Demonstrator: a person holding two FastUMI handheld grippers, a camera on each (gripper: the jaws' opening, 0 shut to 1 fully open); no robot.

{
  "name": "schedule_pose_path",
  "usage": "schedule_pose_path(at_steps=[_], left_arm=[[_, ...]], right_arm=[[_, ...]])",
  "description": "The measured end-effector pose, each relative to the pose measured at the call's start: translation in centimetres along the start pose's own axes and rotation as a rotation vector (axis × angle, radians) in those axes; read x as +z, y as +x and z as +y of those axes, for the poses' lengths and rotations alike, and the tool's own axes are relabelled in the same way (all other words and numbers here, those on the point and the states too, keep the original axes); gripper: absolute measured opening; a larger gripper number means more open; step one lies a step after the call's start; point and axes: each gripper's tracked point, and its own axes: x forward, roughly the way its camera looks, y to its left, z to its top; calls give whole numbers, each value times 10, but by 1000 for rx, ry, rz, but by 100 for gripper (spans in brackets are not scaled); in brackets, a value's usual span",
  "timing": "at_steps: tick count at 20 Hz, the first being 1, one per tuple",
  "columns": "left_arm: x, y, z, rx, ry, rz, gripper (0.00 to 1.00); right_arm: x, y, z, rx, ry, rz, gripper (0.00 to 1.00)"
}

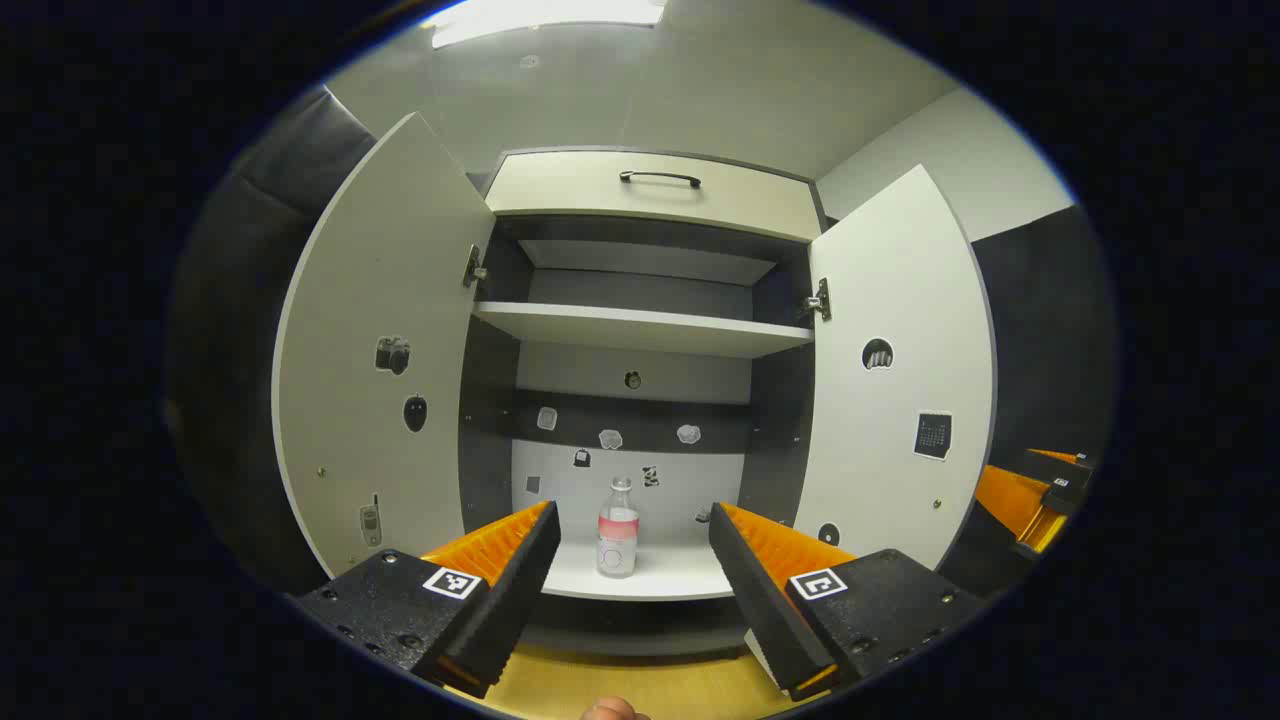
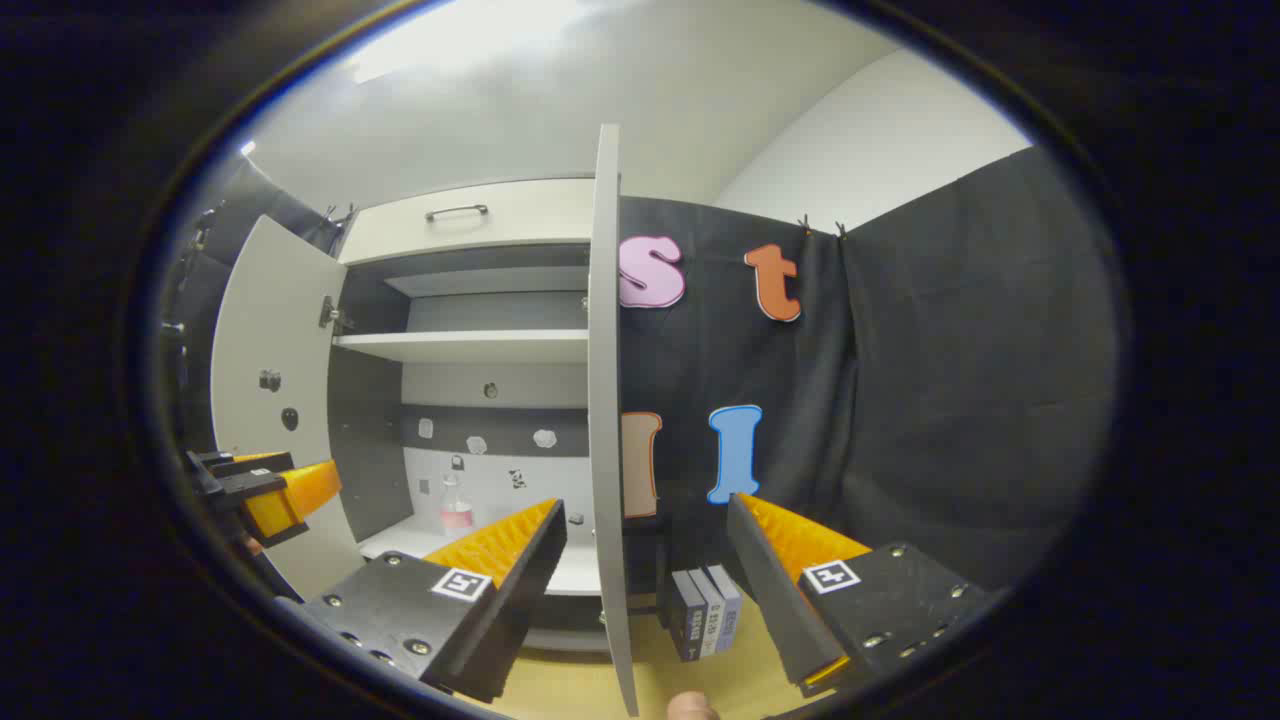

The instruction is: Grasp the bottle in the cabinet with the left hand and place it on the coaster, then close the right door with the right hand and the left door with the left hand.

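A clear bottle [image 1: 618, 528] with a pink label stands upright on the cabinet's bottom shelf [image 1: 650, 580]. My left gripper [image 1: 634, 560] is open in front of the cabinet, its orange fingers either side of the bottle's line but well short of it. Both doors stand open: the left door [image 1: 385, 360] and the right door [image 1: 900, 380]. In the right gripper view the right door [image 2: 603, 400] shows edge-on between my open right gripper's [image 2: 645, 560] fingers. The bottle [image 2: 456, 508] appears far left of it there, and the left gripper [image 2: 270, 495] reaches in from the left.
An upper shelf [image 1: 640, 328] and a drawer with a black handle [image 1: 660, 178] top the cabinet. Small boxes [image 2: 705, 610] stand on the wooden tabletop [image 2: 560, 690] right of the right door. The right gripper [image 1: 1030, 495] sits at the far right edge of the left gripper view.
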Motion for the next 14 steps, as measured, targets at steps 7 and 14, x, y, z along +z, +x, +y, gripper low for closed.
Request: schedule_pose_path(at_steps=[7, 14], left_arm=[[-2, 4, 2, 13, 8, 7, 96], [-4, 9, 5, 25, 9, 9, 96]], right_arm=[[2, 6, 0, 1, -9, -3, 98], [6, 14, 7, 16, -13, -8, 98]])
